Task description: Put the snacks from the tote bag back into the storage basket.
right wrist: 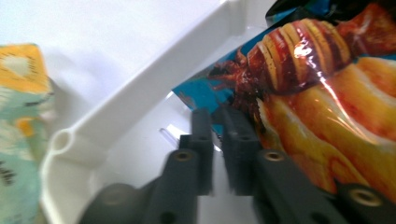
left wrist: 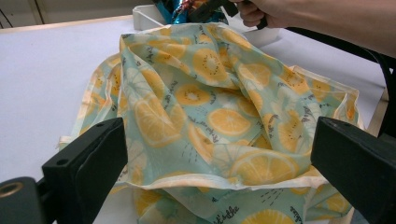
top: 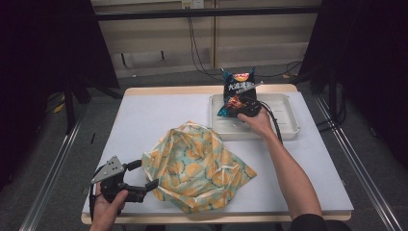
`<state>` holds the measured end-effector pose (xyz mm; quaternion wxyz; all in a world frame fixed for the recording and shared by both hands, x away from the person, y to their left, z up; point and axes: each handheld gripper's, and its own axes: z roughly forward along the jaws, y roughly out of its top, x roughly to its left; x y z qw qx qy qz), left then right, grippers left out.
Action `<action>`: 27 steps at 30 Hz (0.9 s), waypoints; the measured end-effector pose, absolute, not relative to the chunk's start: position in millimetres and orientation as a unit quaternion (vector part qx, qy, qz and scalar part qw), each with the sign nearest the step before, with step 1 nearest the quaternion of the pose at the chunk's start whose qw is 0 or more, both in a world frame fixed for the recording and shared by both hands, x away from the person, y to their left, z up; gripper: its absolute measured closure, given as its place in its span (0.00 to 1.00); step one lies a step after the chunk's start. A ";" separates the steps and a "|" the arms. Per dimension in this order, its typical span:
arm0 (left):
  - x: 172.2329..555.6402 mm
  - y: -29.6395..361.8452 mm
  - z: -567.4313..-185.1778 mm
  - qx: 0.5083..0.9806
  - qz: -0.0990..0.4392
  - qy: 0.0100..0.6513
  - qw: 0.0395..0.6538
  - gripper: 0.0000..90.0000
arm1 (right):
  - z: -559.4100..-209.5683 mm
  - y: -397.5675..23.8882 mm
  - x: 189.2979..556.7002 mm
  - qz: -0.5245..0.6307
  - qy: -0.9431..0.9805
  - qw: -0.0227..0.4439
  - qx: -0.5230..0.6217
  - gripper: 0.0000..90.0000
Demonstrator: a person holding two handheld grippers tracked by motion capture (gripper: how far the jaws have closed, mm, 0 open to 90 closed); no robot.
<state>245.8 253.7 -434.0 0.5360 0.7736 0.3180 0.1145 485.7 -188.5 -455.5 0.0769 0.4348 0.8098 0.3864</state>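
**Operator:** Gripping the snack bag (top: 239, 92) by its lower corner, the right gripper (top: 250, 109) is working inside the white tray (top: 287, 129) at the far right of the table (top: 144, 115). Is the hold sound?

**Technician:** It is looking marginal. In the right gripper view the jaws are standing nearly together, with a narrow gap, and only the edge of the snack bag (right wrist: 322, 93) is lying between them; I cannot tell whether the pads are pressing on the film. Before lifting, the seam should be sitting deeper between the pads, because glossy film is likely to slip.

**Operator:** And the other side?

**Technician:** The left gripper (top: 144, 179) is standing wide open at the near left edge of the lemon-print fabric bag (top: 199, 168), holding nothing. The fabric bag (left wrist: 210, 107) is lying slumped between and beyond its jaws. Its rim should be getting pinched and raised, so that a mouth is standing open.

**Operator:** Relative positions?

**Technician:** The snack bag is leaning upright in the tray's near left corner, directly ahead of the right jaws, well apart from the fabric bag.
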 end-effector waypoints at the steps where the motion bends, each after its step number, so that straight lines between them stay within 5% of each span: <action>1: 246.1 253.8 -434.0 0.774 0.115 0.317 0.536 0.04 | -451.4 -193.0 481.3 0.401 0.801 0.083 0.437 0.81; 27: 249.1 259.2 -436.1 0.767 0.129 0.340 0.529 0.05 | -411.1 -260.0 383.2 0.478 0.734 0.158 0.455 0.31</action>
